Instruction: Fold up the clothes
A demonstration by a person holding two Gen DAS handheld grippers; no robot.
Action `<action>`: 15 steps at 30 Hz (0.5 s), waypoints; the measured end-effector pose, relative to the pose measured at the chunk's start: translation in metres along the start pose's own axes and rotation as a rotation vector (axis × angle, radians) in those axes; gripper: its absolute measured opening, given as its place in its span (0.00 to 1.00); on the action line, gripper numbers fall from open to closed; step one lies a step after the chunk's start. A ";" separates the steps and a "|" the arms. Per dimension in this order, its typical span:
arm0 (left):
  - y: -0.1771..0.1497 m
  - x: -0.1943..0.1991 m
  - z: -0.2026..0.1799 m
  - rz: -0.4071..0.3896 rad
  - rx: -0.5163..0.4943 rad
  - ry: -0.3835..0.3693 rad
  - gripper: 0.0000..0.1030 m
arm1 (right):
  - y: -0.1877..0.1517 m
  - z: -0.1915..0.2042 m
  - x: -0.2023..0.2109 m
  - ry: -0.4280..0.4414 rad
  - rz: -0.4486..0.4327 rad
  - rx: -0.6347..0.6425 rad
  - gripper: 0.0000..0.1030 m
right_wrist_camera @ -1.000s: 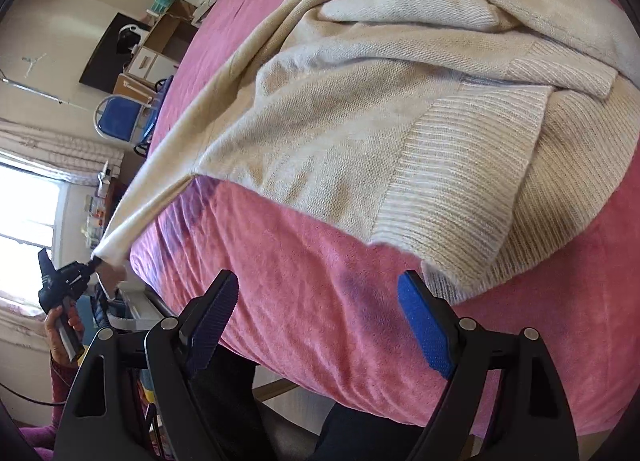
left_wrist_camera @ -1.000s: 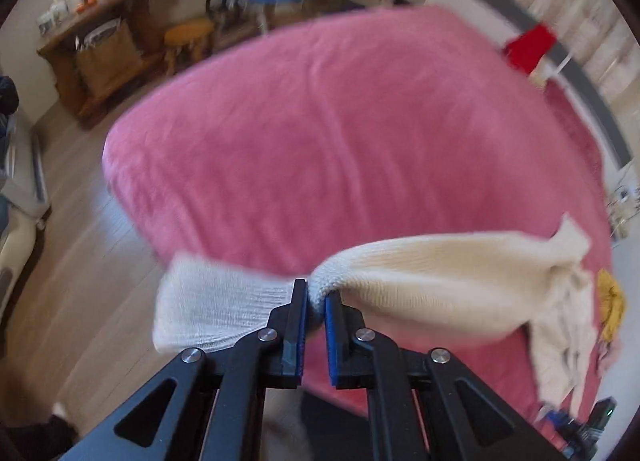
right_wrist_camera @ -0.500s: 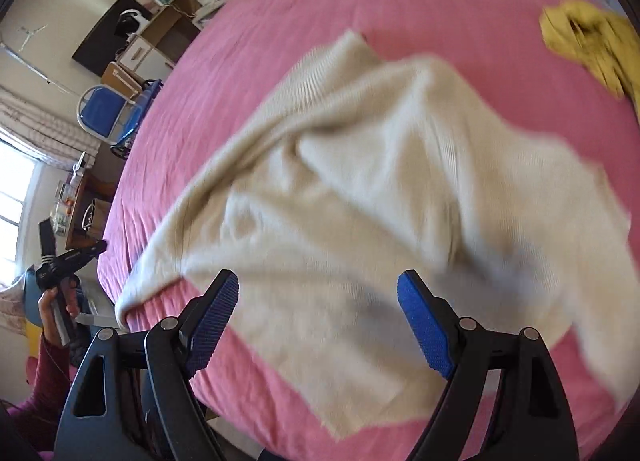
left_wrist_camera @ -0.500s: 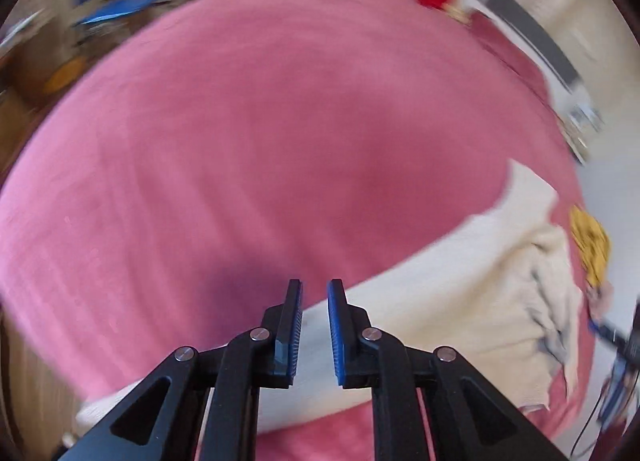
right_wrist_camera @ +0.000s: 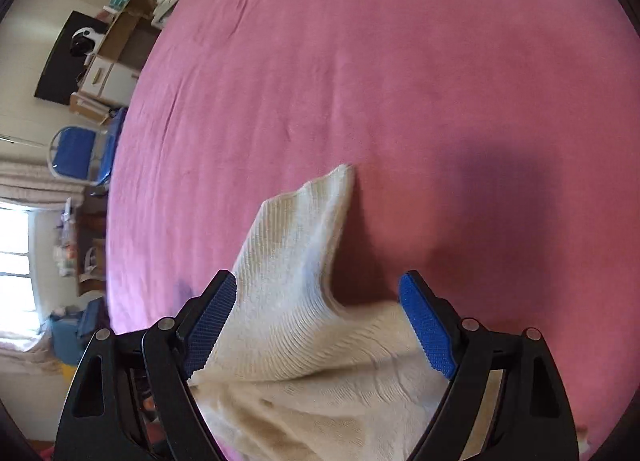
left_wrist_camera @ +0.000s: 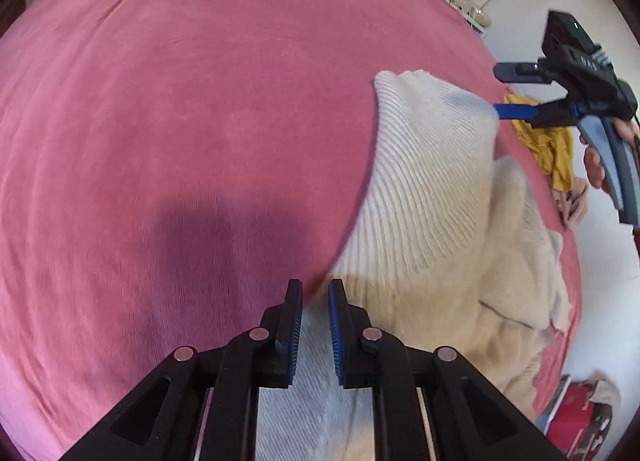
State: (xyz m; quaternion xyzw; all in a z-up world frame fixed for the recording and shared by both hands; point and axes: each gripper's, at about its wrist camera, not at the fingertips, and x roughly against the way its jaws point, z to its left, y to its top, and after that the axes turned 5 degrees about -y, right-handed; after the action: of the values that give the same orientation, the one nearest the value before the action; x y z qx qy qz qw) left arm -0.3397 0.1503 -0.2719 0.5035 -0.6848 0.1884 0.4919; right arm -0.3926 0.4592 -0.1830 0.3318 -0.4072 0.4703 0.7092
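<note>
While your left gripper [left_wrist_camera: 314, 303] hovers over the sweater [left_wrist_camera: 432, 197], left wrist view: jaws nearly closed, narrow gap, nothing pinched as far as I can tell. Cream knit lies on the pink bed [left_wrist_camera: 200, 101] from 6 toward 3 o'clock, one ribbed corner sticking up at 2. Right gripper [left_wrist_camera: 516, 91] sits at 2–3 o'clock, lower finger at that corner's edge. Yellow garment [left_wrist_camera: 548, 145] just beyond, at 3.

Right wrist view: right gripper [right_wrist_camera: 318, 311] spread wide, ribbed sweater [right_wrist_camera: 304, 281] between the jaws but pads not pressing; it may brush the left pad. Point of knit aims at 12.

My read: you're laying out before a fold. Close on one ribbed layer only, pull the corner flat toward 12, keep the left low on the hem, move slower.
</note>
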 end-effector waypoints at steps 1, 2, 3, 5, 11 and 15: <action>0.004 -0.002 0.003 0.008 0.010 -0.028 0.12 | 0.004 0.003 -0.007 0.014 0.006 0.013 0.84; 0.007 -0.004 0.005 0.015 0.021 -0.056 0.12 | 0.008 0.006 -0.014 0.028 0.012 0.027 0.84; 0.011 -0.005 0.008 0.023 0.031 -0.084 0.12 | 0.011 0.010 -0.022 0.029 0.023 0.044 0.84; 0.017 -0.009 0.013 0.038 0.054 -0.139 0.12 | 0.011 0.021 -0.044 -0.040 0.068 0.102 0.84; 0.018 -0.013 0.002 0.065 0.028 -0.131 0.16 | -0.012 0.051 -0.071 -0.206 0.079 0.240 0.04; 0.011 -0.005 -0.002 0.023 0.016 -0.153 0.18 | -0.031 0.065 -0.066 -0.233 0.028 0.287 0.04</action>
State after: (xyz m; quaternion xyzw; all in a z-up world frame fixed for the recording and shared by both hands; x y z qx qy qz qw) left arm -0.3482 0.1591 -0.2728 0.5124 -0.7245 0.1606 0.4321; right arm -0.3954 0.3670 -0.2156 0.4761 -0.4200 0.4917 0.5959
